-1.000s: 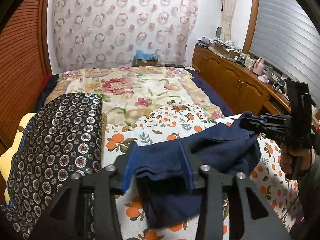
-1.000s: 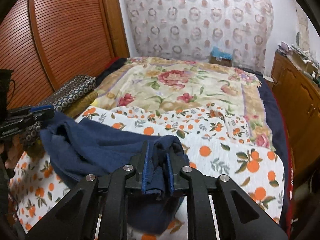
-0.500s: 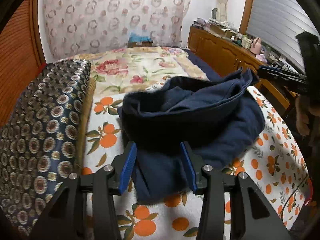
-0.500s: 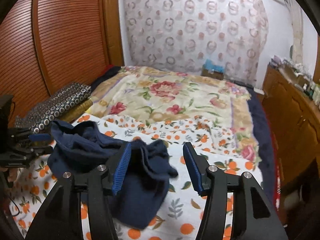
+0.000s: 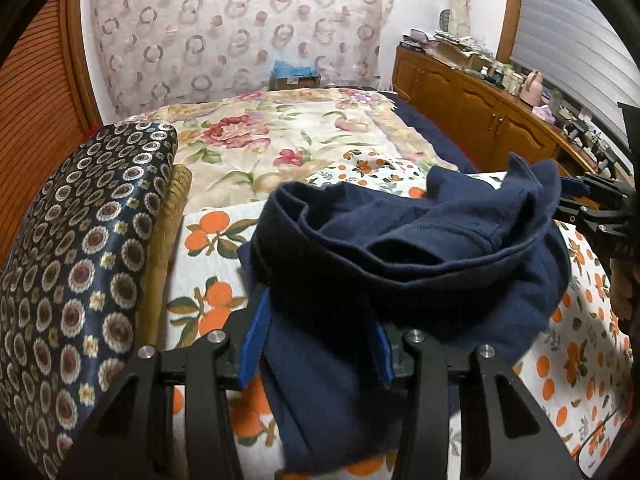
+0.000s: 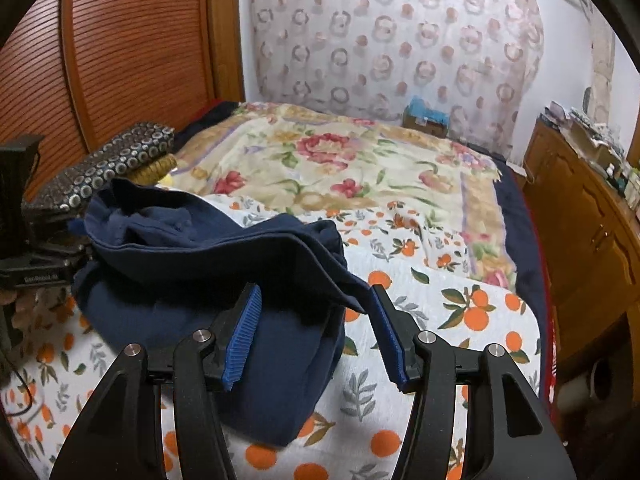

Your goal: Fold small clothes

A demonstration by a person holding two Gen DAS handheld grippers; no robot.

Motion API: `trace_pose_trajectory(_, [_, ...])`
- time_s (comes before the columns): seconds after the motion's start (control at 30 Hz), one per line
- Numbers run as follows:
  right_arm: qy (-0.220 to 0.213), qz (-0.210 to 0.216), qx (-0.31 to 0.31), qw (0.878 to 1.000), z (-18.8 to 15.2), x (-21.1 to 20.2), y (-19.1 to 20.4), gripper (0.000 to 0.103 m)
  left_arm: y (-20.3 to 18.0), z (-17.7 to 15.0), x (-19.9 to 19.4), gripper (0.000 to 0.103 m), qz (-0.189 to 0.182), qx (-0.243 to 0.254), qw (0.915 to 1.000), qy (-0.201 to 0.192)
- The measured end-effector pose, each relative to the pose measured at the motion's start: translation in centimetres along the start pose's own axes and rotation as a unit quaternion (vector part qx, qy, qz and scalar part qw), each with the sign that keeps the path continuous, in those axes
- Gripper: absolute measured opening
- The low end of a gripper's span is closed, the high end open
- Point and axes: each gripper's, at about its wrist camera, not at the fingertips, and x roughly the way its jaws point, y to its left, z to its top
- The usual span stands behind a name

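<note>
A navy blue garment lies bunched in loose folds on the orange-print sheet. My left gripper is low over the sheet, shut on a thick folded edge of it; the cloth fills the gap between the blue pads. In the right wrist view the garment sags toward me and one edge lies between the pads of my right gripper. That gripper is open and its pads do not press the cloth. The right gripper also shows at the garment's far right corner.
A dark medallion-patterned cushion lies along the left of the bed on a yellow one. A floral quilt covers the far half. Wooden cabinets with clutter on top line the right side. A slatted wooden wardrobe stands at the left.
My right gripper has opened and let go of the garment, which dropped onto the sheet. My left gripper has sunk toward the bed, still holding its fold.
</note>
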Motion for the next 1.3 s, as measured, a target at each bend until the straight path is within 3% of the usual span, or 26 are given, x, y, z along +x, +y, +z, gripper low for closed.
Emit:
trace_pose_trajectory(0.27, [0.003, -0.004, -0.006, 1.000, 0.4, 1.8, -0.2, 0.056, 1.2, 1.4, 1.6, 0.044, 0.021, -0.022, 0.9995, -0.009])
trace_pose_trajectory(0.53, [0.002, 0.008, -0.003, 1.000, 0.6, 2.6, -0.5, 0.057, 1.2, 1.6, 3.2, 0.048, 0.031, -0.010, 0.9994, 0.007])
trace_pose_trajectory(0.63, [0.015, 0.022, 0.000, 1.000, 0.4, 3.3, -0.6, 0.063, 1.3, 1.5, 3.8, 0.058, 0.032, -0.016, 0.9992, 0.016])
trace_pose_trajectory(1.1, [0.071, 0.103, 0.065, 0.990, -0.8, 6.3, -1.8, 0.070, 2.2, 0.8, 3.8, 0.059, 0.012, -0.038, 0.9987, 0.033])
trace_pose_trajectory(1.23, [0.073, 0.111, 0.064, 0.989, -0.7, 6.3, -1.6, 0.070, 2.3, 0.6, 3.5, 0.059, 0.010, -0.037, 0.9987, 0.033])
trace_pose_trajectory(1.3, [0.074, 0.122, 0.060, 0.988, -0.7, 6.2, -1.3, 0.057, 2.4, 0.5, 3.5, 0.059, 0.007, -0.041, 0.9986, 0.032])
